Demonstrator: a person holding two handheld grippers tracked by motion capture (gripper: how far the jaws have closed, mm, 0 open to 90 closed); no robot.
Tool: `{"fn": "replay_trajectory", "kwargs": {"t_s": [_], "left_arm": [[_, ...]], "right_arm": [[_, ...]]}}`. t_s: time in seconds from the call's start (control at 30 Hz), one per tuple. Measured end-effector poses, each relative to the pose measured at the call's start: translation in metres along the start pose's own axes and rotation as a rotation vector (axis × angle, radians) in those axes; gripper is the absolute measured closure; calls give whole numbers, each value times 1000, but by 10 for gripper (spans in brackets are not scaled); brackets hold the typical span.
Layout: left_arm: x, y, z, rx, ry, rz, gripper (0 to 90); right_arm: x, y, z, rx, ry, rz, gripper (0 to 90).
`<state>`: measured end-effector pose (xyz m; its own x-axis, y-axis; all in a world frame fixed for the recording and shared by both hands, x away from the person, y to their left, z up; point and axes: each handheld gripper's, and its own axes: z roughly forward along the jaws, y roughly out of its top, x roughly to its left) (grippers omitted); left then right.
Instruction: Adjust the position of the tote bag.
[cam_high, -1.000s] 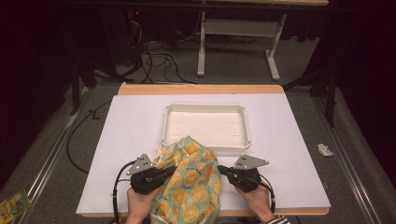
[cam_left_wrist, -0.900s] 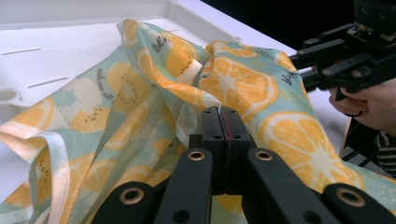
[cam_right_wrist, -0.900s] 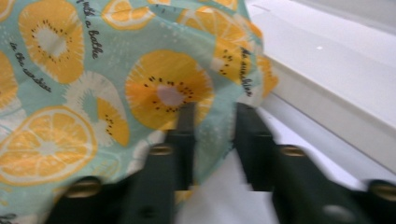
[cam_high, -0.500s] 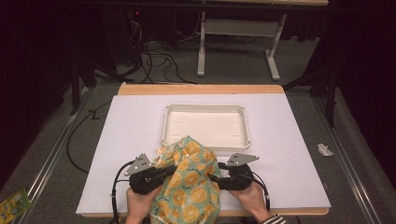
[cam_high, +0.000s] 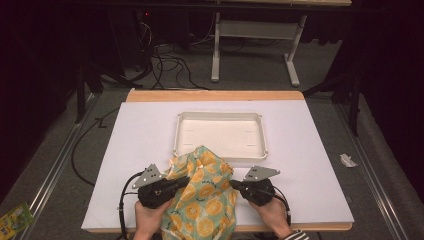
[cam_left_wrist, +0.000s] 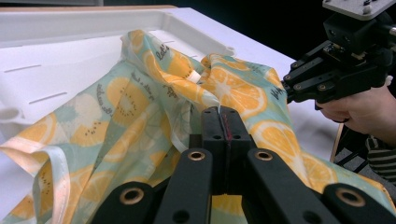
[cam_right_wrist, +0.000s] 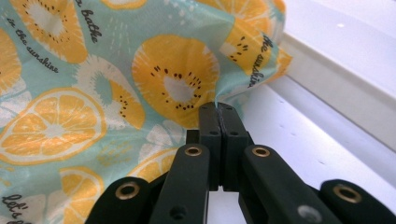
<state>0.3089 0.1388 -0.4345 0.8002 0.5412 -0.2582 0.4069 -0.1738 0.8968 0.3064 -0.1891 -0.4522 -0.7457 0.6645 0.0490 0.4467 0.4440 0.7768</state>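
Lying crumpled at the table's (cam_high: 125, 150) 6 o'clock edge, its top overlapping the white tray's (cam_high: 220, 116) near rim, the teal cloth (cam_high: 202, 200) printed with orange citrus slices is pinched by the clenched left gripper (cam_high: 184, 181) and clenched right gripper (cam_high: 234, 184).

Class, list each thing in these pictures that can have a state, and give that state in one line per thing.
Fruit-print cloth: bunched up, held at both sides, its far edge draped over the tray's near rim.
White tray: upright, nothing inside except the cloth's edge.
Left gripper: shut on the cloth.
Right gripper: shut on the cloth's edge.
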Motion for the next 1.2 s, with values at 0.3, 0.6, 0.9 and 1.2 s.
{"fn": "replay_trajectory", "kwargs": {"t_s": [0.3,0.6,0.9,1.2], "left_arm": [[-3,7,-2,-11,-5,13,900],[-3,12,-7,-32,-4,9,900],[-3,13,-6,-34,-9,11,900],[-2,14,-7,-35,-3,7,900]], "right_arm": [[-15,-6,-15,-20,-39,42,900],[-20,-14,-12,20,-72,39,900],[-19,-16,-10,34,-79,46,843],[-6,1,-37,-81,-75,13,558]]}}
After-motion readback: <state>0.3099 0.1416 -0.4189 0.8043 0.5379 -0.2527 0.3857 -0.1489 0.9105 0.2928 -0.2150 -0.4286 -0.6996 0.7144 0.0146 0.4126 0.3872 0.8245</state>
